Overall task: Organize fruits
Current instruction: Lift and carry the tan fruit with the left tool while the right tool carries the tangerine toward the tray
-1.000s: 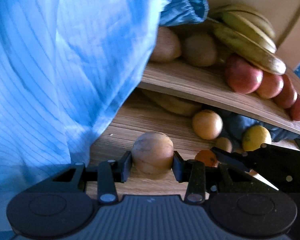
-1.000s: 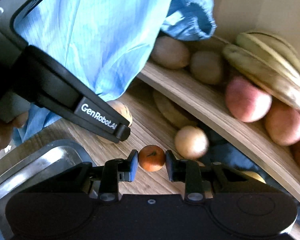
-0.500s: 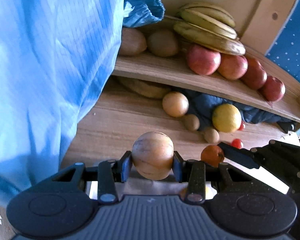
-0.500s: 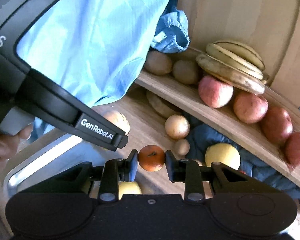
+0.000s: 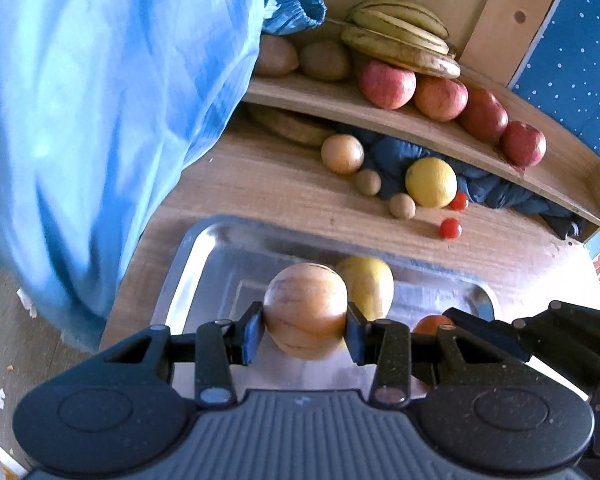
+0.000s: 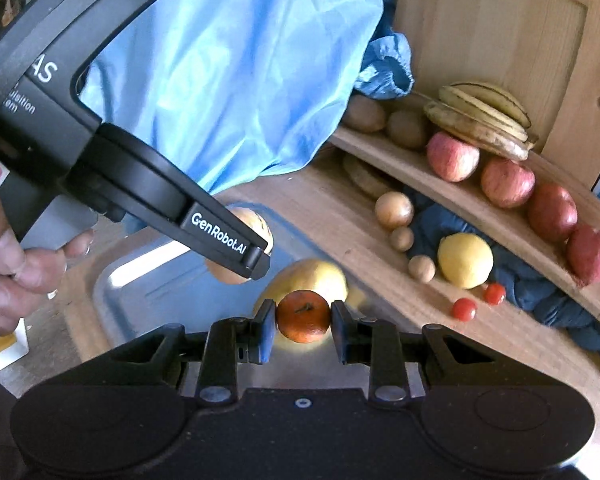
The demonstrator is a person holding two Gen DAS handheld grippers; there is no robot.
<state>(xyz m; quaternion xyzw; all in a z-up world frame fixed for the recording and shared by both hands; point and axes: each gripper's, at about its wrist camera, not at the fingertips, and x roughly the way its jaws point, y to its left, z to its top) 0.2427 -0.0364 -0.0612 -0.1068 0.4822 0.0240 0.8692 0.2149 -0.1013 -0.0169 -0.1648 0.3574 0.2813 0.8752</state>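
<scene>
The left gripper (image 5: 305, 330) is clenched on a tan round fruit (image 5: 305, 310), held above the metal tray (image 5: 188, 264) on the wooden table (image 5: 260, 184), with a yellow pear-like fruit (image 5: 370, 282) lying in the tray just behind it. To its right, the right gripper (image 6: 303, 330) grasps a small orange (image 6: 303, 316) over the same tray. Farther right, the curved wooden shelf (image 5: 400, 124) carries bananas (image 5: 400, 44) and red apples (image 5: 440, 96), and a yellow lemon (image 5: 431, 182) and two cherry tomatoes (image 5: 450, 228) rest on the table below.

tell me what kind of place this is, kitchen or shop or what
Probably a home, not a shop: a small wooden shelf holds apples and bananas, a steel tray sits on the wooden table, and dark clothing lies bunched underneath.
</scene>
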